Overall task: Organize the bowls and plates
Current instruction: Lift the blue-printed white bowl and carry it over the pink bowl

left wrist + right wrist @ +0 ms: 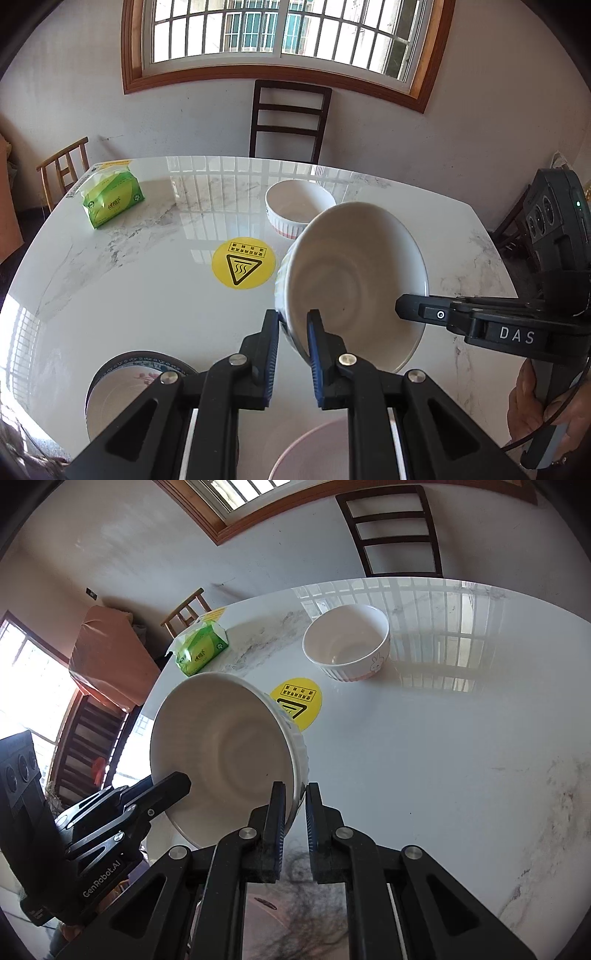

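A large white bowl (pixel 354 280) is held tilted above the marble table (pixel 147 302), its inside facing me. My left gripper (pixel 292 334) is shut on its near left rim. My right gripper (pixel 294 806) is shut on the opposite rim of the same bowl (pixel 225 753). In the left wrist view the right gripper (pixel 402 309) reaches in from the right. A smaller white ribbed bowl with a rabbit print (pixel 347 646) stands upright farther back (pixel 299 206). A blue-rimmed flowered plate (pixel 122 384) lies near left. A pinkish dish (pixel 314 450) sits below my left fingers.
A yellow round hot-surface sticker (pixel 243 262) lies mid-table. A green tissue pack (pixel 110 199) sits at the far left corner. A dark chair (pixel 290 118) stands behind the table, a light wooden chair (pixel 64 166) at its left.
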The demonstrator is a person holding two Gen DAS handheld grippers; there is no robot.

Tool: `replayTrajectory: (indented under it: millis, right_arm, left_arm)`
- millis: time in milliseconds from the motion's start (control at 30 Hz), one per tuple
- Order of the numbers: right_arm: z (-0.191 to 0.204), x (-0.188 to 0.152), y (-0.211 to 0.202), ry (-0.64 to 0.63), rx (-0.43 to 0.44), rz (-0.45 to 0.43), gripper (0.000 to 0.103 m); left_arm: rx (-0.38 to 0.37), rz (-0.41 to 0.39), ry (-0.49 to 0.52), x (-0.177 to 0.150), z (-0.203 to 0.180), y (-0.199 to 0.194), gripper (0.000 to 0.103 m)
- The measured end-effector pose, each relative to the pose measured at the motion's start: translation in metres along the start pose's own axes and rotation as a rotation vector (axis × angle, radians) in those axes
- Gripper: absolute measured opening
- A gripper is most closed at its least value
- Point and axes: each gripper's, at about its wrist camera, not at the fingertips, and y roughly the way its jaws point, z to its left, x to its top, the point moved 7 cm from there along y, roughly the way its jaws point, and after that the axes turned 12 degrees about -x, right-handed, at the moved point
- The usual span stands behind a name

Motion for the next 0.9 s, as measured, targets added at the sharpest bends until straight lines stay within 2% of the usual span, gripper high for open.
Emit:
replayTrajectory:
  millis: [167,367,900]
  right_arm:
    - [-0.002,-0.029,-0.027,0.021,0.019,-0.022,0.010]
    - [-0.005,-0.068,-0.039,0.040,0.033,-0.011,0.011]
    - [0.002,-0.141,-0.056,0.055,0.038,-0.006,0.012]
  left_arm:
    - [-0.008,-0.022,0.040,-0.018,-0.023,-0.025,0.016]
    - [-0.020,-0.013,0.058,-0.047,-0.042,-0.044,0.016]
    - [-0.041,0.043,0.042,-0.114,-0.053,-0.068,0.016]
